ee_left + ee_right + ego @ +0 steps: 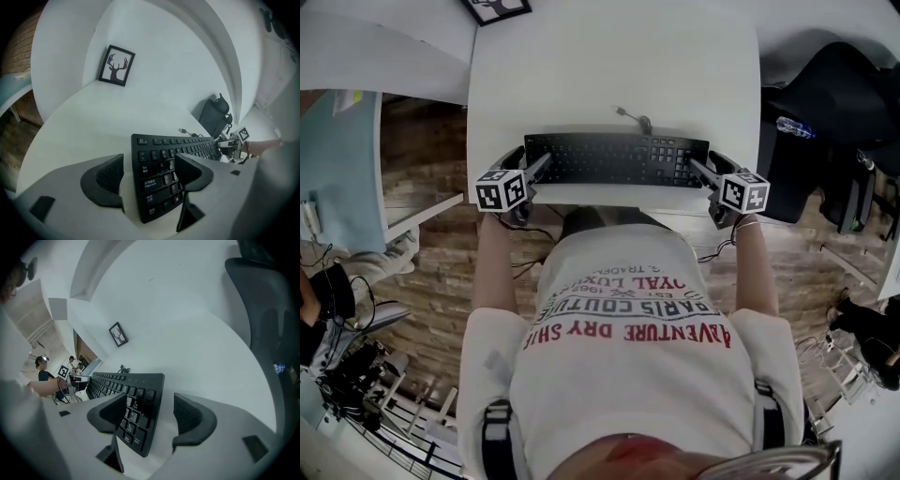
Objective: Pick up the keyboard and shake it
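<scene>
Two grippers flank the black keyboard [614, 159], which lies flat on the white table [609, 66] in the upper middle of the head view, close to the table's lower edge, with its cable [633, 117] curling off toward the top of the frame. The left gripper [542, 167] has its jaws spread wide around the keyboard's left end, and the right gripper [698, 171] has its jaws equally wide around the right end; neither pair presses on it. A framed deer picture [116, 65] stands at the back of the table, upper left.

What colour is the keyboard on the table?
The keyboard is black with white letters on its keys; the left gripper view shows it best.
</scene>
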The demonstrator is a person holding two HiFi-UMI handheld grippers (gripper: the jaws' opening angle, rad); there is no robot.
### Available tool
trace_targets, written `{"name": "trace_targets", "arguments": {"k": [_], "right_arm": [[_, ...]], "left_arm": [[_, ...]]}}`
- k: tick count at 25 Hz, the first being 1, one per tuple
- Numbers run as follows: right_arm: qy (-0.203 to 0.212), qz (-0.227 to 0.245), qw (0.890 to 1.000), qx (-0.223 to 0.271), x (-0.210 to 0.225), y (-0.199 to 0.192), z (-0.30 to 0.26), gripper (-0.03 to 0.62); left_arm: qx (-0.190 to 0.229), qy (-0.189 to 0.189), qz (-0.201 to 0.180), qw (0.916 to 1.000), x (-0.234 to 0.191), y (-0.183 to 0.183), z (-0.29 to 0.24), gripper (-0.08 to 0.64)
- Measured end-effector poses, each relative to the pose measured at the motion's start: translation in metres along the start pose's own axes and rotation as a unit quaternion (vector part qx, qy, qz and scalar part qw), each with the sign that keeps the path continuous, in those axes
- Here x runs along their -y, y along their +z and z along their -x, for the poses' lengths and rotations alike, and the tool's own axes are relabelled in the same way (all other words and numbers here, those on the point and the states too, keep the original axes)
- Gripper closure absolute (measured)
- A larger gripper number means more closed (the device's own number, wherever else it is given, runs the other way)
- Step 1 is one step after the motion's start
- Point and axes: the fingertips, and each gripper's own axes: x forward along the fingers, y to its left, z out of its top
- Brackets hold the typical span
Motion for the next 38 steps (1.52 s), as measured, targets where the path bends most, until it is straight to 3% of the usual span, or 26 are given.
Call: {"name": "trace_targets", "arguments": {"k": [8, 13, 18, 24, 32, 38], "right_arm": [[0.036, -0.007, 0.999, -0.025, 0.003, -0.003, -0.009, 0.290], [0.041, 0.011, 0.998, -0.040, -0.008, -0.006, -0.014, 0.318], [0.035, -0.006, 0.999, -0.034, -0.008, -0.008, -0.019, 0.319], [0.026, -0.007, 0.999, -0.038, -0.010, -0.007, -0.016, 0.328], [0.012, 0.023, 0.999, -0.029, -0.012, 0.001, -0.005, 0.331], [0.003, 0.059, 0.998, 0.029, -0.032, 0.047, 0.014, 0.333]], "left_arm": [[-0.029, -0.060, -0.027, 0.9974, 0.009, 0.000, -0.017, 0.227], [-0.021, -0.058, -0.020, 0.9979, 0.007, 0.002, -0.016, 0.228], [-0.023, -0.064, -0.019, 0.9975, 0.004, -0.001, -0.019, 0.235], [0.011, -0.068, 0.047, 0.9966, 0.004, 0.005, -0.014, 0.268], [0.027, -0.066, 0.014, 0.9973, 0.015, 0.006, -0.003, 0.268], [0.090, -0.072, -0.048, 0.9922, 0.027, 0.059, 0.023, 0.268]]}}
